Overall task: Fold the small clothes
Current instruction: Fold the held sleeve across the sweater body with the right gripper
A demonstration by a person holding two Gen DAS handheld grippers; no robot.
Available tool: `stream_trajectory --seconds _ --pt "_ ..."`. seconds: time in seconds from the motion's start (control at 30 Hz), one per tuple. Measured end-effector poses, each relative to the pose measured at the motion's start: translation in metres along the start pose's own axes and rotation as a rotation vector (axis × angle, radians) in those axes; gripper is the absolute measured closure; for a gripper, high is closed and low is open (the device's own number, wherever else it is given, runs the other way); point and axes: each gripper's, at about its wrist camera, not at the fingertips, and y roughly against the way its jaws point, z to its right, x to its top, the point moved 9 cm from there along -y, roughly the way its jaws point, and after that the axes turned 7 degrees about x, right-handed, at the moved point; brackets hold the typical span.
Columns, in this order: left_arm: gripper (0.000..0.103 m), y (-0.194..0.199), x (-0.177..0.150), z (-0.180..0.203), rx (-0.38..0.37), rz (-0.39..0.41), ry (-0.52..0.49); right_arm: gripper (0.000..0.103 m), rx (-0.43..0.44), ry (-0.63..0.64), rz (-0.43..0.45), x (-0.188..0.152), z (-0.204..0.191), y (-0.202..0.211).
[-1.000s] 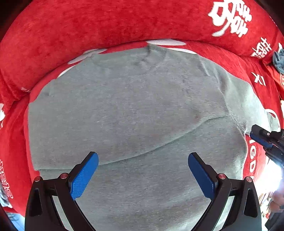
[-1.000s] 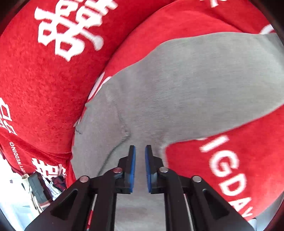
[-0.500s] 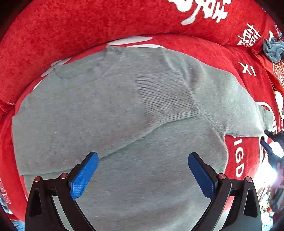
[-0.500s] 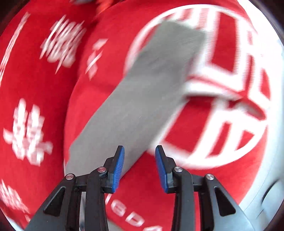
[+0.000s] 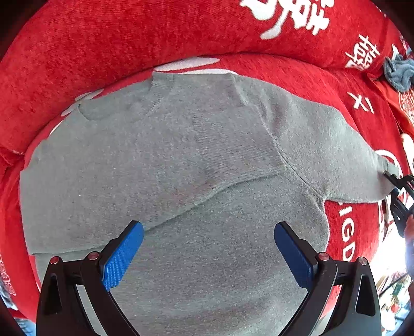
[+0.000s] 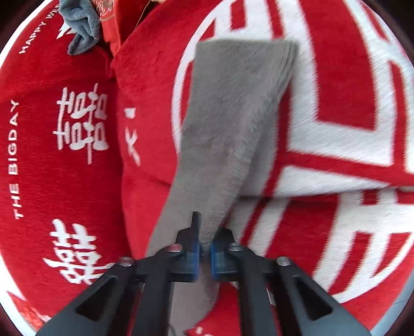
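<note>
A grey knit sweater (image 5: pixel 165 160) lies flat on a red sofa, collar toward the backrest. One sleeve is folded across its chest. The other sleeve (image 5: pixel 344 160) stretches out to the right. My left gripper (image 5: pixel 207 248) is open and empty, hovering over the sweater's lower body. My right gripper (image 6: pixel 204 248) is shut on that outstretched sleeve (image 6: pixel 227 124), pinching it partway along; the cuff end lies ahead on the cushion. The right gripper also shows at the right edge of the left wrist view (image 5: pixel 399 196).
The red sofa backrest (image 5: pixel 129 41) with white characters rises behind the sweater. A red and white seat cushion (image 6: pixel 336 129) lies under the sleeve. A crumpled grey-blue cloth (image 6: pixel 81 24) sits at the back, also in the left wrist view (image 5: pixel 398 72).
My right gripper opened, swung out along the sleeve and closed on it. The left gripper stayed open and shifted slightly over the sweater.
</note>
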Motion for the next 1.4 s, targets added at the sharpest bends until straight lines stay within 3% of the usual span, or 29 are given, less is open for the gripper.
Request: stream_trajectory --seconds 0.17,0.3,0.47,0.57,0.67,0.77,0.87,0.97,1.03,1.1,1.2,1.27,1.3,1.4 --pt "0.002 0.002 0.001 -0.02 -0.018 0.005 0.056 0.098 0.226 0.039 -0.114 -0.032 -0.06 -0.011" --pt "0.002 0.009 0.001 -0.049 -0.034 0.02 0.115 0.097 0.298 0.208 -0.252 -0.084 -0.125 -0.035" --pt "0.002 0.019 -0.001 -0.106 0.002 0.067 0.197 0.097 0.34 0.449 -0.44 -0.187 -0.191 -0.075" --pt "0.002 0.018 -0.006 -0.142 0.004 0.063 0.251 0.097 0.324 0.61 -0.564 -0.267 -0.208 -0.101" --pt "0.002 0.021 -0.014 -0.18 -0.008 0.073 0.306 0.097 0.251 0.782 -0.698 -0.355 -0.203 -0.133" --pt "0.002 0.021 -0.025 -0.21 0.002 0.07 0.349 0.097 0.142 0.901 -0.816 -0.428 -0.171 -0.161" --pt "0.002 0.019 -0.037 -0.234 0.012 0.07 0.375 0.097 -0.003 0.971 -0.88 -0.471 -0.13 -0.184" --pt "0.002 0.014 -0.047 -0.25 0.002 0.065 0.403 0.091 -0.163 0.999 -0.863 -0.482 -0.098 -0.196" --pt "0.002 0.012 -0.054 -0.26 -0.009 0.063 0.421 0.071 -0.175 0.974 -0.822 -0.478 -0.094 -0.192" --pt "0.002 0.011 -0.061 -0.269 -0.025 0.063 0.442 0.067 -0.147 0.911 -0.758 -0.469 -0.101 -0.184" --pt "0.002 0.013 -0.066 -0.278 -0.066 0.076 0.466 0.067 -0.116 0.798 -0.654 -0.445 -0.115 -0.186" --pt "0.002 0.017 -0.065 -0.279 -0.097 0.089 0.473 0.079 -0.121 0.775 -0.627 -0.442 -0.123 -0.195" --pt "0.002 0.019 -0.064 -0.28 -0.126 0.098 0.476 0.096 -0.126 0.803 -0.634 -0.449 -0.127 -0.199" --pt "0.002 0.027 -0.055 -0.276 -0.287 0.125 0.499 0.096 -0.094 0.999 -0.721 -0.488 -0.139 -0.202"
